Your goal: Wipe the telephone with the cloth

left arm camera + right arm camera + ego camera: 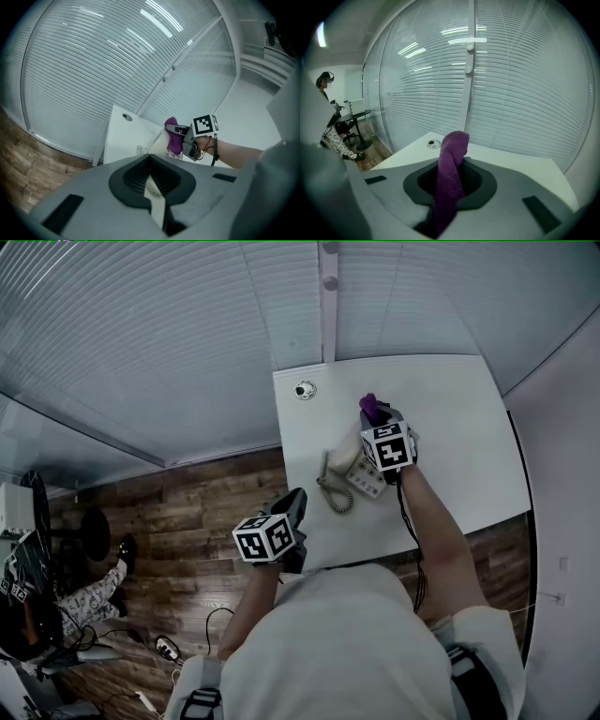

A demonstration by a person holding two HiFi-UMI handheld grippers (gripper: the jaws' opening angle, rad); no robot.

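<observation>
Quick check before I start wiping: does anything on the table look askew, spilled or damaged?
Nothing stands out. The telephone sits on the white table, its coiled cord beside it, and the purple cloth is pinched in the right claw.

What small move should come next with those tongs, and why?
Probably lower the right tongs so the purple cloth pinched in them presses on the telephone. The cloth hangs over the phone's far side; contact is unclear. The left tongs are shut and empty, by the table edge.
</observation>
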